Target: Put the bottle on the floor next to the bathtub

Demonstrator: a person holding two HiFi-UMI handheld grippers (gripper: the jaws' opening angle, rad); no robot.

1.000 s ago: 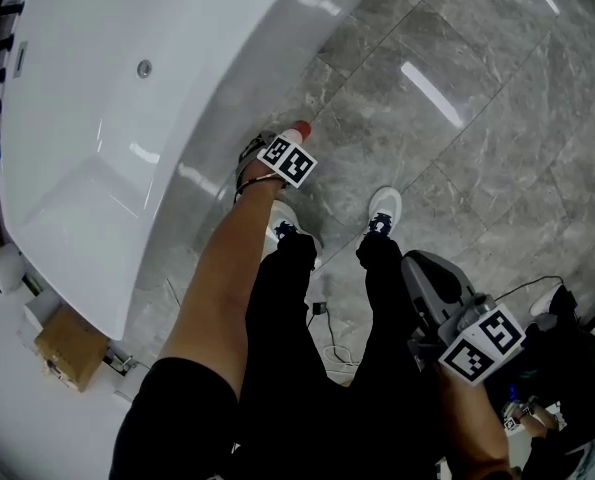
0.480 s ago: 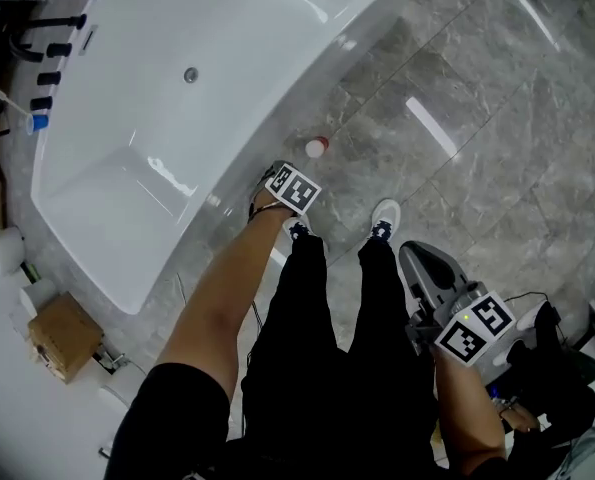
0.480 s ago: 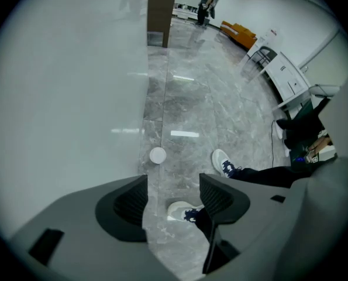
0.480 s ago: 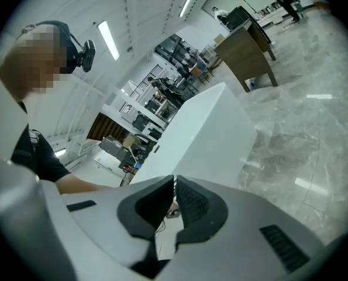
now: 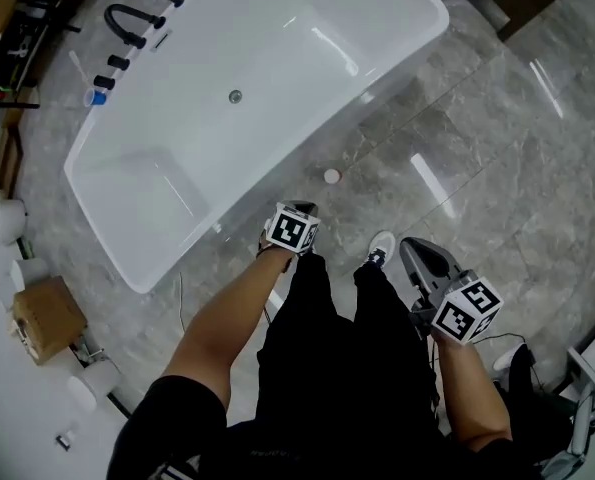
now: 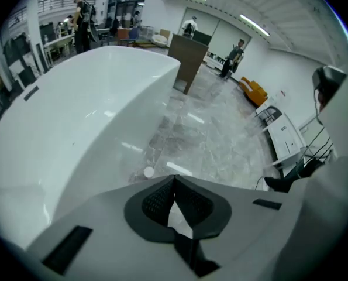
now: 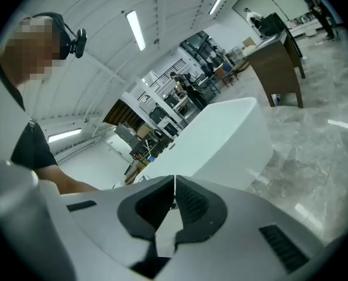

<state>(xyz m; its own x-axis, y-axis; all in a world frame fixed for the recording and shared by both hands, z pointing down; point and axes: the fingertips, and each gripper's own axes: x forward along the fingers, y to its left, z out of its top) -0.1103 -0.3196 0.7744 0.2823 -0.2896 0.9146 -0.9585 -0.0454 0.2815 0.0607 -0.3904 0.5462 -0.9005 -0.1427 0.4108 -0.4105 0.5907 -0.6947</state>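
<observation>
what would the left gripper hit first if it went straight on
Likely the grey floor, close to the bottle beside the bathtub; nothing nearer shows ahead of the left gripper, though depth is unclear.

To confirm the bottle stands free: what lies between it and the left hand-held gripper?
Only bare floor, in the head view. The bottle stands beside the bathtub; the left hand-held gripper, jaws just closed on nothing, is clear of it.
</observation>
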